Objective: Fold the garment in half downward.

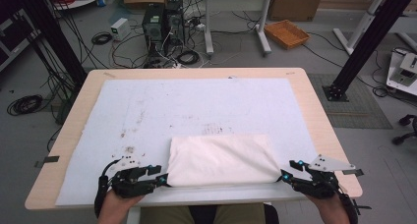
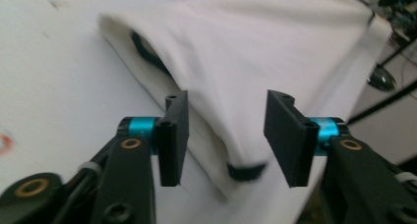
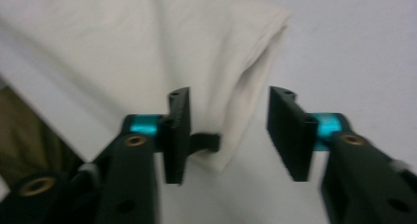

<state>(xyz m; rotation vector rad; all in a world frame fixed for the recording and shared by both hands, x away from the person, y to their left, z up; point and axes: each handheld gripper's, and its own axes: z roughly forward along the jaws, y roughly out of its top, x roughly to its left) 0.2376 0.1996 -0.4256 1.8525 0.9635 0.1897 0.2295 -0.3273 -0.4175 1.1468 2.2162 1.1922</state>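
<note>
Holding a gripper in each hand at the bottom of the high view, you have the left gripper (image 1: 164, 177) at the lower left corner of the cloth (image 1: 221, 160) and the right gripper (image 1: 285, 176) at its lower right corner. Both pairs of fingers are spread, pinching nothing. In the left gripper view the fingers (image 2: 174, 135) stand apart with a corner of the cloth (image 2: 255, 81) lying between them, a small dark tab at its tip. In the right gripper view the fingers (image 3: 290, 135) are likewise apart, and the cloth's (image 3: 147, 47) folded corner sits between them, nearer the left one, also with a dark tab.

The cloth is cream, folded into a rectangle, lying low and centre on the white mat (image 1: 147, 111) that covers most of the bench (image 1: 314, 106). The mat carries brownish stains left of centre. Beyond the bench, at the top of the frame, the floor holds cables, computer towers (image 1: 162, 22) and an orange tray (image 1: 286, 33).
</note>
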